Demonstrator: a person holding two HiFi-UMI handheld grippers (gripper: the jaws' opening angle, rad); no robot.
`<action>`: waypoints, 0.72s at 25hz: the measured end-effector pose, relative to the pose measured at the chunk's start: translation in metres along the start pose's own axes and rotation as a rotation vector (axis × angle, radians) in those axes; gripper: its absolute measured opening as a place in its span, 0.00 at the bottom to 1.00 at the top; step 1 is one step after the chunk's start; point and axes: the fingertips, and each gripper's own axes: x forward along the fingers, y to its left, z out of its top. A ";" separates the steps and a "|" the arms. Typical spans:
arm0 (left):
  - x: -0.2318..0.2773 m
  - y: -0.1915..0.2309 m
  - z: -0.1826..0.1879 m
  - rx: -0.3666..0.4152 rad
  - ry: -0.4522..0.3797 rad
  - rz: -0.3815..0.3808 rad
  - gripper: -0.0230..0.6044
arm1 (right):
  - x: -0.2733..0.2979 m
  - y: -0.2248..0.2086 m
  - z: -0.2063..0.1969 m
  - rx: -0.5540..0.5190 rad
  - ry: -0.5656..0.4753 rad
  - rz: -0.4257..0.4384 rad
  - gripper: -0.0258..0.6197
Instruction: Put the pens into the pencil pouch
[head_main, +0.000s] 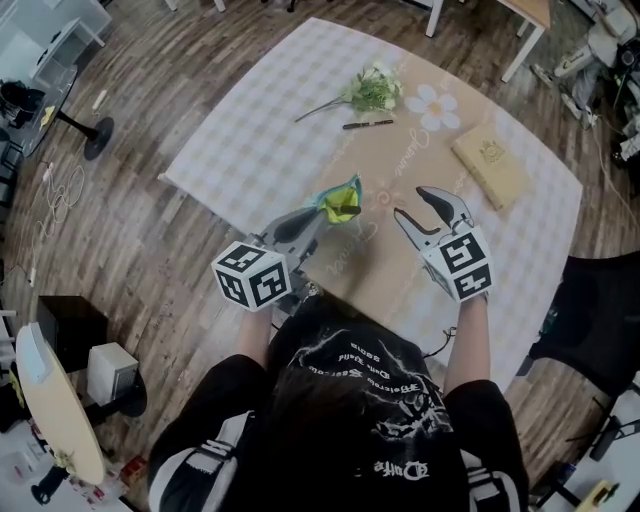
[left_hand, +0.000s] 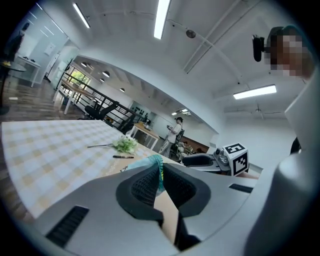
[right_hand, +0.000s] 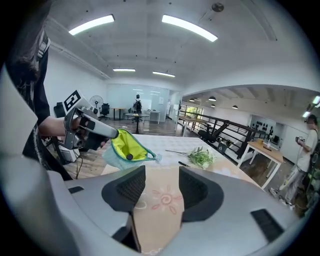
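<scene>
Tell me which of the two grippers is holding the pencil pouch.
The left gripper: its jaws are pinched on the edge of the teal pencil pouch. The right gripper has its jaws apart with nothing between them.

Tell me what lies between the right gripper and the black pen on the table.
Only bare tablecloth separates the right gripper from the pen; the right gripper view shows this.

pouch (left_hand: 156, 161) mostly hidden behind jaws, dark object (right_hand: 129, 157) inside too small to tell
</scene>
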 end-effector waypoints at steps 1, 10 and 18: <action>-0.002 0.006 0.004 -0.001 -0.006 0.010 0.10 | 0.006 -0.004 0.002 -0.002 0.000 -0.003 0.37; -0.011 0.066 0.032 0.039 -0.006 0.125 0.10 | 0.062 -0.044 0.027 -0.060 0.023 -0.040 0.35; -0.002 0.111 0.065 0.096 -0.008 0.163 0.10 | 0.126 -0.079 0.035 -0.063 0.060 -0.029 0.30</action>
